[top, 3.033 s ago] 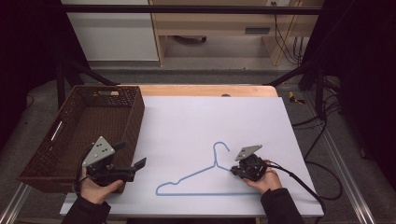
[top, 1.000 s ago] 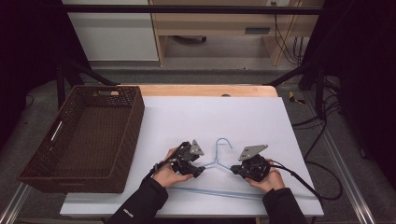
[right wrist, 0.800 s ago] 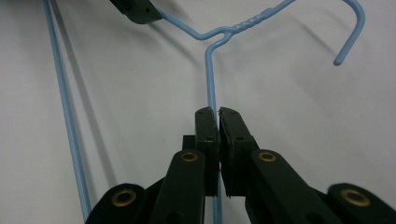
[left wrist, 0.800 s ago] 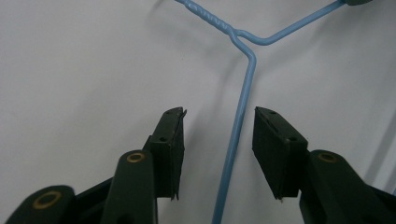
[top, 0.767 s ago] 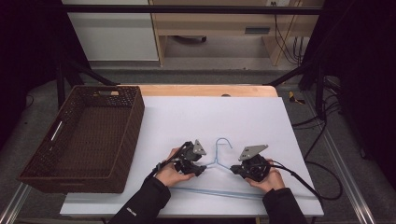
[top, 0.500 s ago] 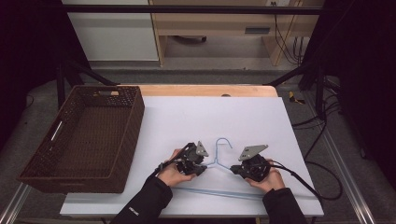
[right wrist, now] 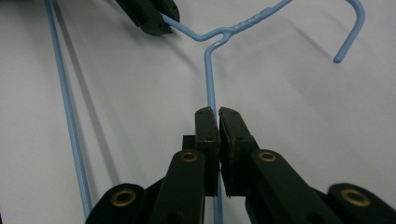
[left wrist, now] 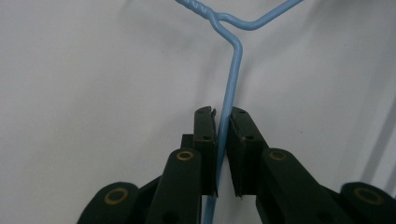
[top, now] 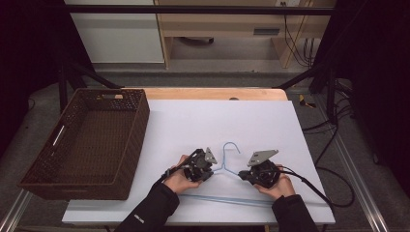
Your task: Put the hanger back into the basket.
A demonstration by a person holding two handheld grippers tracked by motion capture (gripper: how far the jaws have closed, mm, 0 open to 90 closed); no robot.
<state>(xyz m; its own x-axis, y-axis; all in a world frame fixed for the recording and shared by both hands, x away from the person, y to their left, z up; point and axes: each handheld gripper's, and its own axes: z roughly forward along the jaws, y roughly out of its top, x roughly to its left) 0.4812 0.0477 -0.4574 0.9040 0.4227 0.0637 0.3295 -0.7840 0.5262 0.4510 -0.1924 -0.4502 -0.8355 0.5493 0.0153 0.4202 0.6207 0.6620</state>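
Blue wire hanger [top: 227,166] pinched from both sides
Left gripper [left wrist: 223,133] and right gripper [right wrist: 215,126] jaws each clamp a sloping arm below the twisted neck

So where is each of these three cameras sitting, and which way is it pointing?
High view: above the person's side of the table, looking forward and down at the white table, wicker basket, both forearms and hands.
Left gripper view: rides the left claw, looking along its black jaws, which pinch one sloping arm of the blue wire hanger.
Right gripper view: rides the right claw, jaws closed on the hanger's other arm, with the left claw farther off.
Shared: the hanger's twisted neck appears in all three.
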